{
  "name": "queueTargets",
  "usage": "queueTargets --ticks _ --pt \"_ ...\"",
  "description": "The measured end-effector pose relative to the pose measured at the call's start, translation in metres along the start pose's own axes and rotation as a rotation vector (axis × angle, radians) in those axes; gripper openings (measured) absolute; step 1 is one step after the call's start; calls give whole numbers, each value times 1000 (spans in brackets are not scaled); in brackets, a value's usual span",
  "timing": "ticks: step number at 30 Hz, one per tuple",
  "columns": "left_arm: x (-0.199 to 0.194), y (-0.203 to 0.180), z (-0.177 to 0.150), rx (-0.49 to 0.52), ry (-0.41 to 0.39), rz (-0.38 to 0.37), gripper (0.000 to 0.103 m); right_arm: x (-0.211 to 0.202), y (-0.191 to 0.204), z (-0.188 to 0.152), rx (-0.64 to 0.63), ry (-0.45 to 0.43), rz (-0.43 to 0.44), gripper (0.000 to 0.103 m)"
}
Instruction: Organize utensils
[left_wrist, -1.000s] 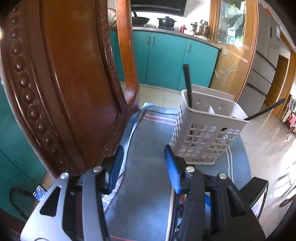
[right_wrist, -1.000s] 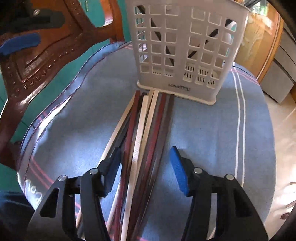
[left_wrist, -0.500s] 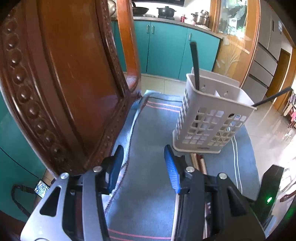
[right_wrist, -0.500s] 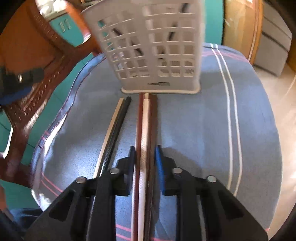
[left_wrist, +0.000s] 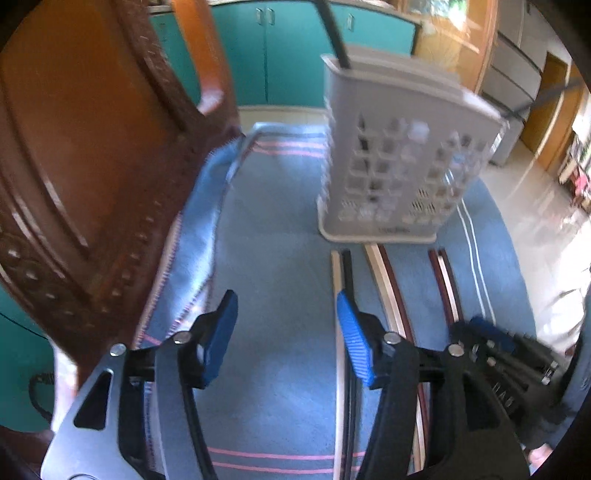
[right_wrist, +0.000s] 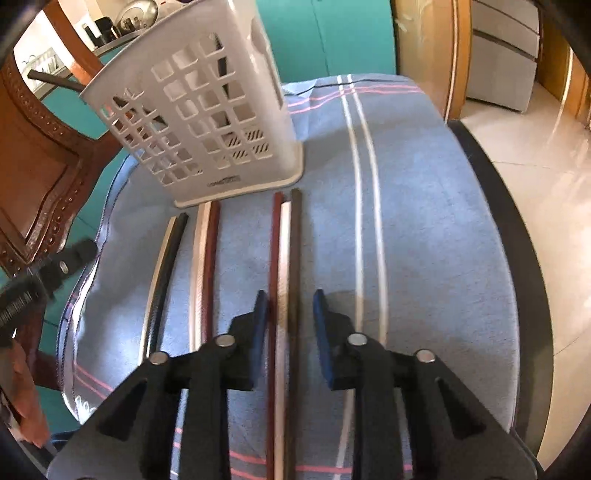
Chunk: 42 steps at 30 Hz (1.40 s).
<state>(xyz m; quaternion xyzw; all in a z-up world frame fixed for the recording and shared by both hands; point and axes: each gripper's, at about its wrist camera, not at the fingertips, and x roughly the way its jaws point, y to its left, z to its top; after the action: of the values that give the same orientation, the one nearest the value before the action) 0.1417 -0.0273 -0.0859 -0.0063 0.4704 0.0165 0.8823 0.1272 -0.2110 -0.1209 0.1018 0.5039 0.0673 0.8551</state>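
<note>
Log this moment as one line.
left gripper: open, empty | right gripper: open, straddling chopsticks | basket: upright on cloth

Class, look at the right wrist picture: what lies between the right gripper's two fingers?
In the right wrist view, three chopsticks, red-brown, cream and dark brown, lie side by side on the blue cloth between the open fingers of the right gripper, pointing toward the white basket.

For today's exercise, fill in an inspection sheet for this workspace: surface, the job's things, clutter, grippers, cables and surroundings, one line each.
Surface: blue cloth with pink and white stripes over a round table.
Job's things: white perforated plastic utensil basket standing upright with dark sticks inside; long chopsticks, cream, maroon and black, lying in three groups before it.
Clutter: nothing seen.
Grippers: left gripper open above the cloth; right gripper open, fingers either side of the right-hand group.
Cables: black cable at left edge.
Surroundings: carved wooden chair, teal cabinets, tiled floor.
</note>
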Motion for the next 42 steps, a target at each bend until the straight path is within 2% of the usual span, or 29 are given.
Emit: queueTargets --ticks 7,11,14,19,21,23,24,33,34,35,37,42 --pt "19 -14 -10 55 70 -12 60 0 -7 4 33 -8 -28 31" --pt "33 -15 -15 47 130 -97 61 4 -14 11 61 -11 -29 31" --pt "42 -13 -18 42 165 -133 61 1 -14 12 65 -15 -23 31" --pt "45 -16 -21 88 145 -112 62 -2 -11 11 51 -9 -13 31" --pt "45 -14 -22 90 141 -93 52 -3 -10 10 48 -6 -12 31" --pt "44 -9 -21 75 139 -112 17 -5 -11 9 46 -4 -14 32" --pt "43 -6 -20 61 144 -131 15 -5 -11 9 46 -3 -14 32" --pt "20 23 -14 -11 101 -214 13 -8 -12 11 49 -3 -12 33" --pt "17 24 -14 -14 95 -220 14 -8 -11 10 48 -2 -13 33" --pt "14 26 -14 -17 89 -221 21 -7 -10 10 46 -1 -13 33" --pt "12 29 -11 -22 80 -205 24 -5 -8 10 40 1 -15 33" --pt "28 26 -5 -6 81 -105 24 -1 1 10 -3 -7 -25 33"
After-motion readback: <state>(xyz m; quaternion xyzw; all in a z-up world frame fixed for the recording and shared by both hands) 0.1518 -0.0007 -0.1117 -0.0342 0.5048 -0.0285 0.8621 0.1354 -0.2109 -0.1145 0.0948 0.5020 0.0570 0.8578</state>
